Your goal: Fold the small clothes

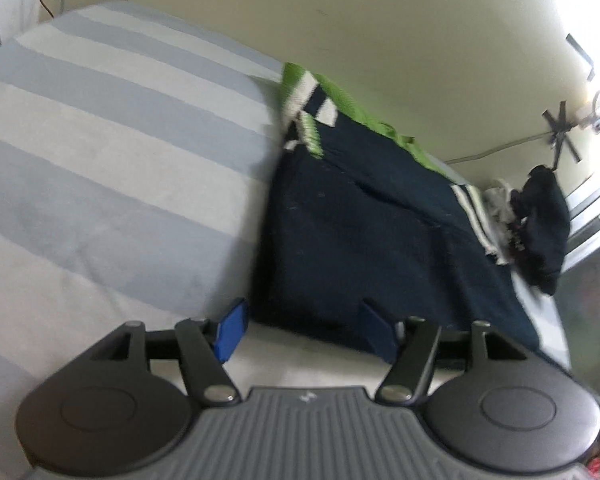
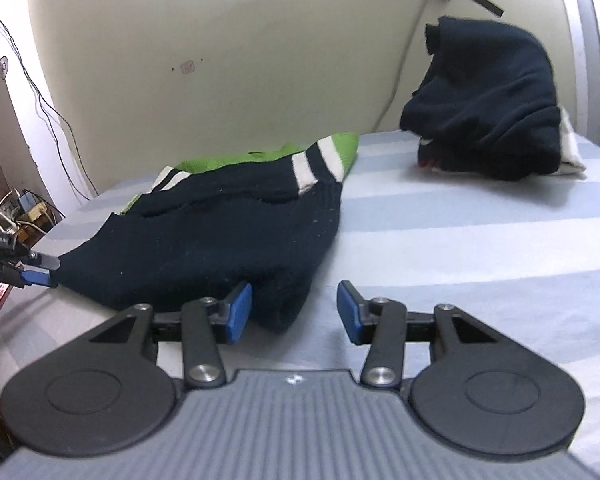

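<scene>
A navy knitted sweater (image 1: pixel 360 232) (image 2: pixel 220 240) with green and white striped trim lies flat on the striped bed sheet (image 1: pixel 100 168) (image 2: pixel 460 240). My left gripper (image 1: pixel 304 332) is open at the sweater's near hem, its blue pads apart, one on the sheet and one over the dark cloth. The right wrist view shows that left gripper (image 2: pixel 46 270) at the sweater's left corner. My right gripper (image 2: pixel 294 314) is open too. The sweater's near right corner lies between its pads (image 2: pixel 238 316), which do not press on it.
A heap of dark and white clothes (image 2: pixel 484 108) (image 1: pixel 540 224) sits at the far end of the bed by the wall (image 2: pixel 220 60). Cables and a power strip (image 2: pixel 20 208) lie beyond the bed's left edge. Bare sheet stretches right of the sweater.
</scene>
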`<action>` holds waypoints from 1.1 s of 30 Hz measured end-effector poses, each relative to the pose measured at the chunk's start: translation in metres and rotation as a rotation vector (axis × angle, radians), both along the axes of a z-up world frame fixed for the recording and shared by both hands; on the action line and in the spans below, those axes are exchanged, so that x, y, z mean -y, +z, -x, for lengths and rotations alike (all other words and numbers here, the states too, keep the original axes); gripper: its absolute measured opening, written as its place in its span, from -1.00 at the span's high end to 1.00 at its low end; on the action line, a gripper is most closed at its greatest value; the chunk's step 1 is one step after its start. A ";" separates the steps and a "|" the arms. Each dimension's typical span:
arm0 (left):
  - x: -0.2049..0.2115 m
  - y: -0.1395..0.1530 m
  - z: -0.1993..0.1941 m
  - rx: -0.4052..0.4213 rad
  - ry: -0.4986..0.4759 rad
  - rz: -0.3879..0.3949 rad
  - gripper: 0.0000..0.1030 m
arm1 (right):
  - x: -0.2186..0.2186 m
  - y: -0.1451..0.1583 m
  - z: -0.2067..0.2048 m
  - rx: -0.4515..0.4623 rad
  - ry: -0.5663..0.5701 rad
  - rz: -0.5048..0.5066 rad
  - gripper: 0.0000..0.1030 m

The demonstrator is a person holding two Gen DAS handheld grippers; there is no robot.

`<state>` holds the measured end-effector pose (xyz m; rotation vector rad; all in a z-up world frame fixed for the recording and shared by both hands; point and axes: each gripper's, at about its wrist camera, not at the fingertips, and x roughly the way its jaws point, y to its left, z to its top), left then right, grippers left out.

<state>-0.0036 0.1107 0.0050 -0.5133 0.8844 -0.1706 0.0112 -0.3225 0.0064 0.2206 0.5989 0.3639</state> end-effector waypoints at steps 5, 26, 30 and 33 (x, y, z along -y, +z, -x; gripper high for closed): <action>-0.011 0.003 -0.010 -0.022 0.050 0.021 0.69 | -0.013 0.020 -0.016 0.025 0.063 0.064 0.84; -0.007 0.065 0.034 0.205 0.088 -0.209 0.05 | -0.002 0.085 -0.014 0.117 0.118 0.225 0.14; 0.040 0.052 -0.007 0.210 -0.024 -0.253 0.05 | -0.027 0.072 -0.036 0.093 0.135 0.090 0.14; 0.062 0.034 -0.037 0.167 -0.060 -0.338 0.07 | -0.051 0.046 -0.052 0.038 0.176 0.068 0.14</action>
